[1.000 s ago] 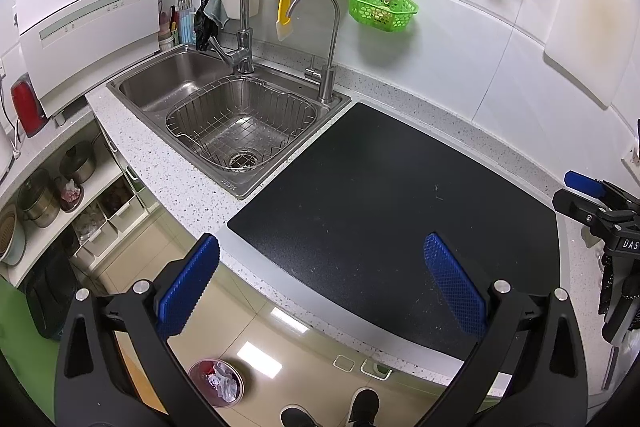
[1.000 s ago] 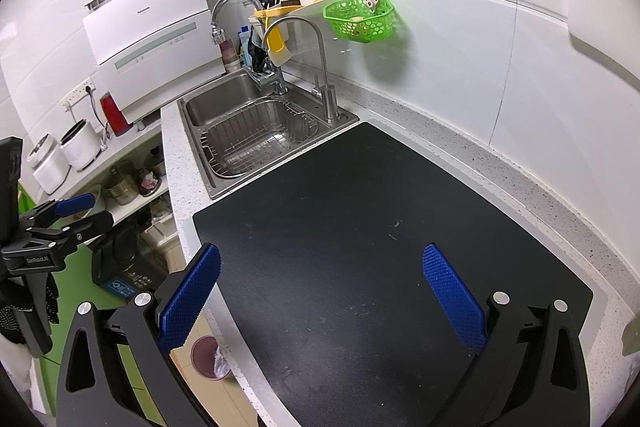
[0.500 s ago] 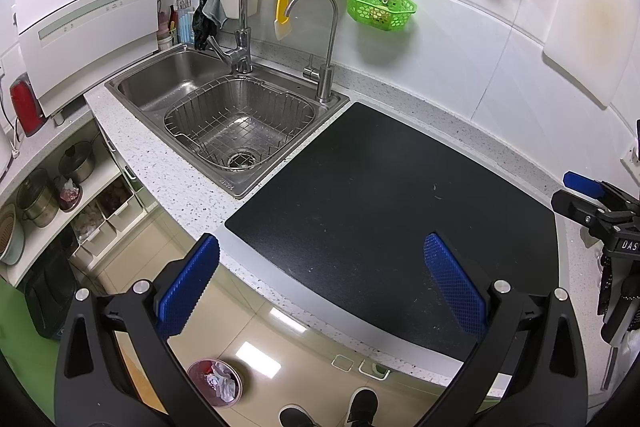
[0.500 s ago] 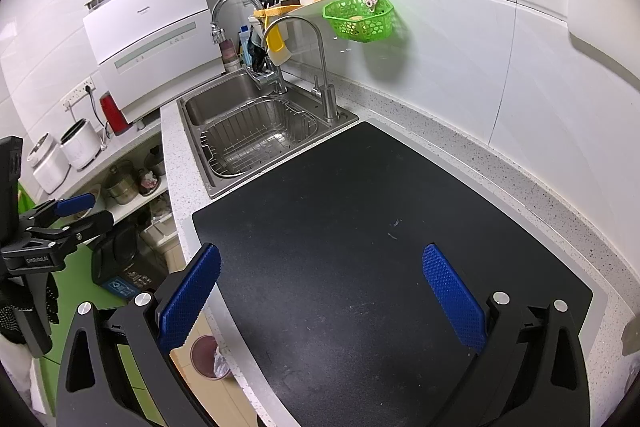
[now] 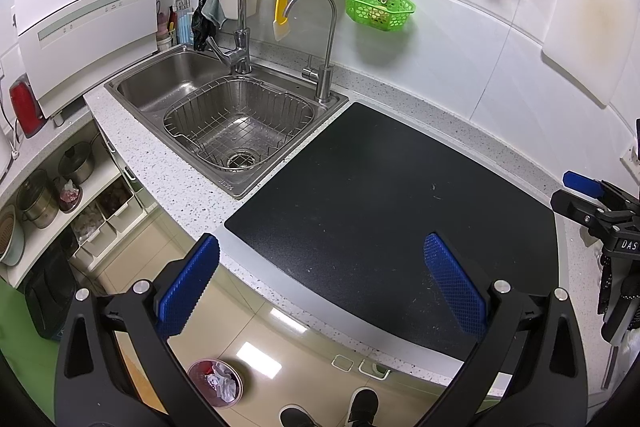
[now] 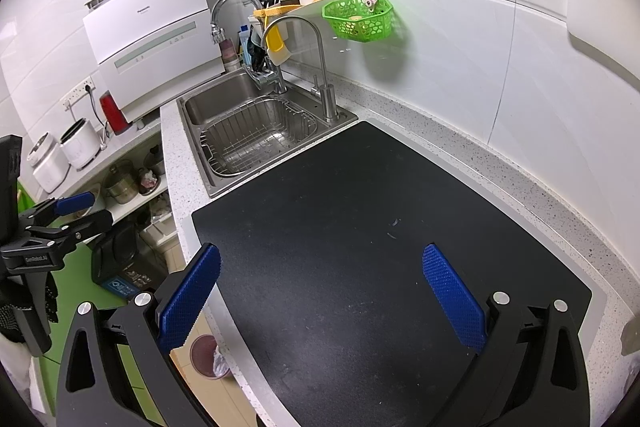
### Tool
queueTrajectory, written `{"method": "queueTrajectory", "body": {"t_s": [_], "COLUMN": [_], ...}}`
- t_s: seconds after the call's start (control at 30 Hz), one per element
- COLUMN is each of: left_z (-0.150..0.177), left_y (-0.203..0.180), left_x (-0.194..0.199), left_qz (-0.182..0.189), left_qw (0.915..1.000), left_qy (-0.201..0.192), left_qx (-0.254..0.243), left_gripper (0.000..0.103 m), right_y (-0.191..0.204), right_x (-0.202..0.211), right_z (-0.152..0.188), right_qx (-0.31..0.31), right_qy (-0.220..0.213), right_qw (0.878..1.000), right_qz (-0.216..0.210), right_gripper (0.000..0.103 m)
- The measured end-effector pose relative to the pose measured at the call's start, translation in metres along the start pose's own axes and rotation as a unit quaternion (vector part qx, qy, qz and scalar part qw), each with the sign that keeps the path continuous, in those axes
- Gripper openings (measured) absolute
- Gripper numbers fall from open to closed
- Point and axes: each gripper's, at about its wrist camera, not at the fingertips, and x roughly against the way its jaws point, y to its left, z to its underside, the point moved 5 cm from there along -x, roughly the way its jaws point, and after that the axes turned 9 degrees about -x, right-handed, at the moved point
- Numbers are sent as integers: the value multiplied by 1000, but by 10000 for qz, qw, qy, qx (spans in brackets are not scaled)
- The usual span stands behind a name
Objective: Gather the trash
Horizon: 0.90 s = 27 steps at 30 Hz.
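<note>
- The left gripper is held level over the front edge of the speckled countertop, with its jaws spread wide and nothing gripped between them.
- The right gripper is held above the black mat, its jaws likewise spread wide and empty.
- Each finger is faced with a blue pad of knobbly, grid-textured rubber, carried on a black frame with silver bolts.
- The mat is seen as flat, matte and dark, with rounded corners and a few pale scuffs.
- Trash is found in a small round bin on the glossy tiled floor, below the left gripper; crumpled white paper is seen inside it.
- A stainless sink is fitted left of the mat, with a wire basket set in it.
- A green perforated plastic basket is hung on the white wall.
</note>
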Motion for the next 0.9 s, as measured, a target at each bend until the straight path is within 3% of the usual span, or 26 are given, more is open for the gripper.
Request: {"method": "queueTrajectory", "body": {"t_s": [0.53,0.67,0.8,0.9], "left_z": [0,3,5,4], "left_y": [-7,-5,-5,-5], "left_x": [3,-1,-3,-3], "left_qz": [81,-129,35,-195], "left_qw": [9999,9998,9999,9996], "left_qy": [-23,114,158,226], "left_qx": [-58,-62,25,-16], "left_gripper": [100,100,100,100], "right_y": [1,1,0,1], "right_x": [2,-1,-2,-1], "right_z": [2,4,7,8], "right_qx": [-12,16,39,66], "right_qy": [1,20,47,47], "right_qw": [10000,10000,10000,10000], "right_qz": [6,-1,9,4], "right_gripper": [97,97,97,97]}}
